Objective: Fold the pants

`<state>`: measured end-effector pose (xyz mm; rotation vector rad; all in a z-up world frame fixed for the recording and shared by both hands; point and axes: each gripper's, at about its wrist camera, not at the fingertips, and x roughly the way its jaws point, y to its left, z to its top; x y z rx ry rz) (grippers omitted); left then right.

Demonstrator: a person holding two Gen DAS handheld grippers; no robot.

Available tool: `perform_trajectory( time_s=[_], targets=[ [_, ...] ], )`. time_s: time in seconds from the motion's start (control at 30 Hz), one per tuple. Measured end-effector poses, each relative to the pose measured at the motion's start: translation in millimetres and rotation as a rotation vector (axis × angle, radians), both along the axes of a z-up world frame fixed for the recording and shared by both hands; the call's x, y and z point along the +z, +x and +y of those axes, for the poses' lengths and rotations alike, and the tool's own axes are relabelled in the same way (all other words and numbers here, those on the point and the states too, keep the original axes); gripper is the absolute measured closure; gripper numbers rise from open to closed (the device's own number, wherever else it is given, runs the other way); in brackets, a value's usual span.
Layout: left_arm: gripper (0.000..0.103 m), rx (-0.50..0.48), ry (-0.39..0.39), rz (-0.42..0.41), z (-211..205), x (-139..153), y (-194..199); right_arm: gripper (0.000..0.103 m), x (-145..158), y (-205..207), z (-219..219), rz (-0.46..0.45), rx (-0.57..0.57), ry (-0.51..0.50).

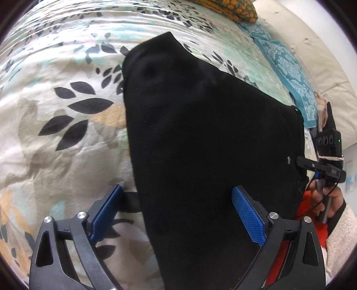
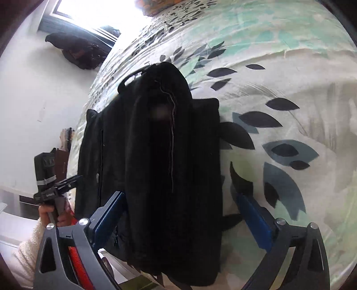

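Note:
Black pants lie folded into a long bundle on a leaf-patterned bedspread. In the left wrist view my left gripper is open above their near end. One blue pad is over the bedspread and the other over the cloth. In the right wrist view the pants run away from the camera, a loose thread along the top. My right gripper stands open astride the near end, its far pad clear of the cloth. A hand in a cream fleece sleeve holds the right tool at the pants' right edge.
An orange patterned pillow, a teal patterned cloth and a cream padded headboard are at the bed's far end. A white wall, a bright window and a dark bag lie beyond the bed's left side.

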<state>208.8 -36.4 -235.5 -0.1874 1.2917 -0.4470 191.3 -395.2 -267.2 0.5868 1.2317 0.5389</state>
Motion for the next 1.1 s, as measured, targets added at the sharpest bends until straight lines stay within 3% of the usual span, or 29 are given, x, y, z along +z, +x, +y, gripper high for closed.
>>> perform_trajectory(
  time_s=[0.03, 0.13, 0.23, 0.4, 0.53, 0.63, 0.7, 0.73, 0.77, 0.8, 0.83, 0.87, 0.9, 0.93, 1.1],
  targets=[
    [0.040, -0.009, -0.010, -0.017, -3.9, 2.2, -0.8, 0.052, 0.3, 3.4, 2.5, 0.003, 0.028, 0.042],
    [0.081, 0.005, -0.003, -0.048, -7.0, 16.9, -1.1, 0.067, 15.4, -0.1, 11.8, -0.037, 0.055, -0.028],
    [0.086, 0.042, -0.018, -0.065, -2.5, 33.0, -6.7, 0.071, 39.7, -9.8, 19.1, -0.110, 0.056, -0.071],
    [0.087, 0.101, -0.080, -0.082, 23.4, 58.6, -17.8, 0.074, 73.3, -21.9, 25.0, -0.180, 0.036, -0.016],
    [0.087, 0.151, -0.081, -0.117, 59.0, 80.7, -23.8, 0.075, 94.9, -24.5, 49.2, -0.209, 0.047, 0.048],
    [0.086, 0.185, -0.043, -0.134, 81.5, 84.3, -22.4, 0.075, 98.8, -16.4, 71.8, -0.207, 0.051, 0.105],
    [0.084, 0.188, 0.009, -0.121, 88.3, 70.6, -18.6, 0.075, 88.0, -9.0, 90.5, -0.184, 0.052, 0.099],
    [0.076, 0.181, 0.063, -0.115, 87.5, 59.2, -16.6, 0.074, 77.3, -5.5, 99.0, -0.158, 0.050, 0.092],
    [0.067, 0.183, 0.153, -0.117, 86.4, 49.4, -17.3, 0.069, 64.8, -4.6, 105.4, -0.130, 0.047, 0.076],
    [0.050, 0.198, 0.267, -0.131, 84.8, 44.2, -19.3, 0.061, 52.9, -3.7, 111.6, -0.104, 0.039, 0.027],
    [0.044, 0.213, 0.324, -0.161, 78.3, 43.1, -25.5, 0.040, 44.6, -3.3, 115.7, -0.083, 0.020, -0.059],
    [0.041, 0.229, 0.343, -0.203, 79.4, 51.7, -33.8, 0.011, 40.5, -5.9, 114.7, -0.070, -0.005, -0.126],
    [0.030, 0.242, 0.352, -0.245, 80.6, 64.3, -43.0, 0.000, 42.7, -10.5, 110.3, -0.076, -0.031, -0.170],
    [0.020, 0.252, 0.368, -0.286, 80.6, 78.3, -51.5, 0.000, 52.6, -17.0, 104.0, -0.112, -0.066, -0.199],
    [0.014, 0.280, 0.516, -0.547, 62.2, 170.7, -99.2, 0.000, 140.4, -51.8, 76.1, -0.277, -0.094, -0.369]
  ],
)
